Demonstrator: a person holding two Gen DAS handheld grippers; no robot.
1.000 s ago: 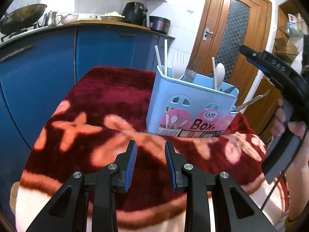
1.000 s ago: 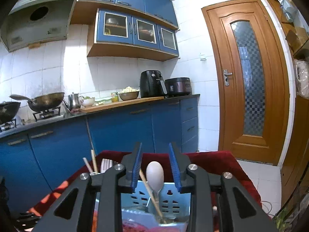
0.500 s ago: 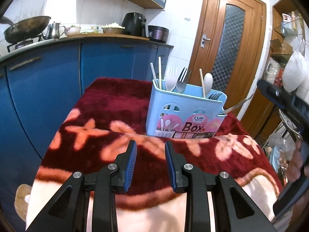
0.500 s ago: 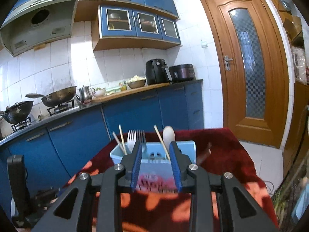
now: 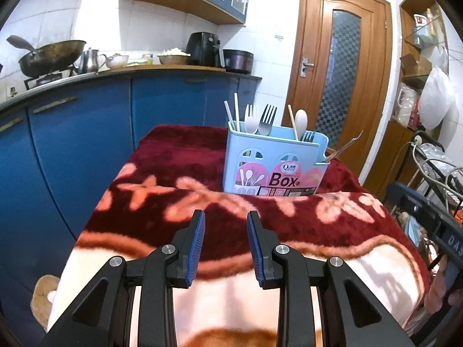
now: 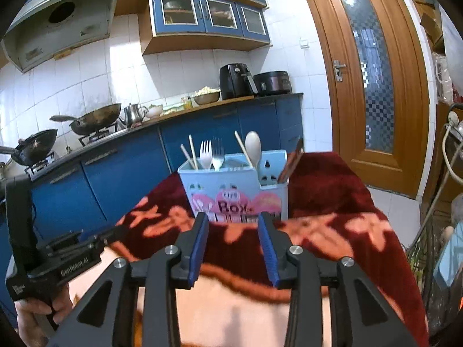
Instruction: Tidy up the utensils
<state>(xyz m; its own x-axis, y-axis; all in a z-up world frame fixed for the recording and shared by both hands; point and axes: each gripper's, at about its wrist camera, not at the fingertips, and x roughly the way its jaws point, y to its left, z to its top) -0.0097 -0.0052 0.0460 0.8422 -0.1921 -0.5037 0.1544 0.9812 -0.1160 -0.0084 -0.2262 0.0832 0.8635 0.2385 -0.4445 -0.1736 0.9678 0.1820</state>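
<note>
A light blue utensil box stands on a table covered with a red and cream floral blanket. It also shows in the right wrist view. It holds chopsticks, a white fork, a metal fork, a white spoon and a knife leaning out of its right side pocket. My left gripper is open and empty, low over the near part of the blanket. My right gripper is open and empty, short of the box.
Blue kitchen cabinets run along the left with woks, a kettle and appliances on the counter. A wooden door stands behind the table. Shelves, bags and cables crowd the right side. The left handheld gripper body shows in the right wrist view.
Both grippers have pulled back from the box toward the near edge of the table. The right gripper, earlier right above the box, now sits lower and farther away, still empty.
</note>
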